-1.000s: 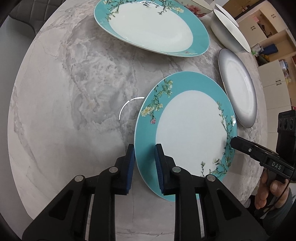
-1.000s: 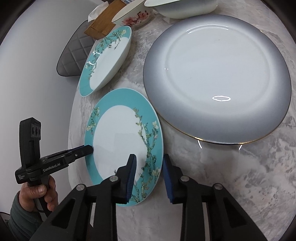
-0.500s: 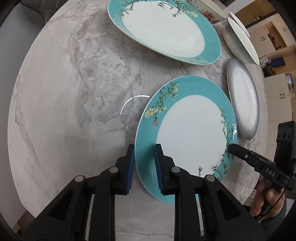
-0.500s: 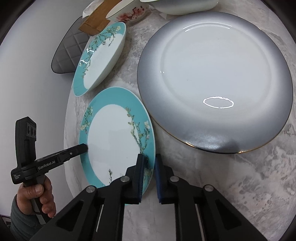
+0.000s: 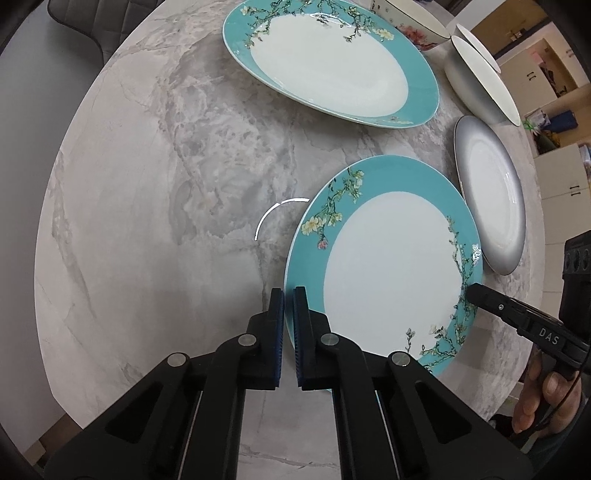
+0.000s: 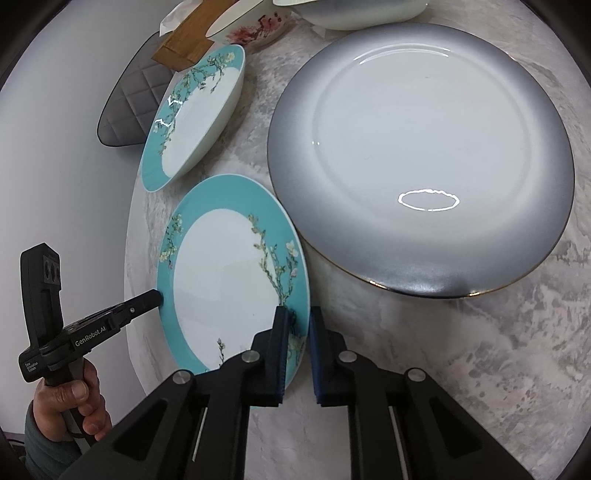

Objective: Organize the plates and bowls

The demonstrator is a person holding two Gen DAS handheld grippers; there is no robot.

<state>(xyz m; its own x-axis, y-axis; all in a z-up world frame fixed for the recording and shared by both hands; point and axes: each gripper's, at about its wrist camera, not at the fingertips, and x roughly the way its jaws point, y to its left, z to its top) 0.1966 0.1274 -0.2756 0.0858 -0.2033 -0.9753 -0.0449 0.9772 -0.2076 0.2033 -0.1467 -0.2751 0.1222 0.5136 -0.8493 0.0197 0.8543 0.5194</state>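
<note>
A: Small teal plate (image 5: 391, 258) — where?
B: On the marble table (image 5: 147, 221), near its edge, between the larger teal plate (image 5: 332, 62) and the grey plate (image 6: 421, 147).

A: Left gripper (image 5: 289, 325)?
B: Pinching the small plate's rim on one side; jaws just closed down, blue pads nearly together with the rim between them.

A: Right gripper (image 6: 296, 332)?
B: Clamped on the opposite rim, over the flower sprig; one pad above the plate, the other beyond its edge. Narrow gap, filled by the rim.

A: Plate lifted or resting?
B: Cannot tell.

A: Hands?
B: Left hand (image 6: 79, 402) wrapped round its handle, sleeve at the wrist; fingers of the right hand (image 5: 546, 391) on the other handle.

A: Further out?
B: Flowered bowl (image 6: 251, 26) and two stacked white bowls (image 5: 480, 77) at the far side — wooden box (image 6: 184, 48) beside the flowered bowl, grey quilted chair (image 6: 136, 99) beyond the table.
</note>
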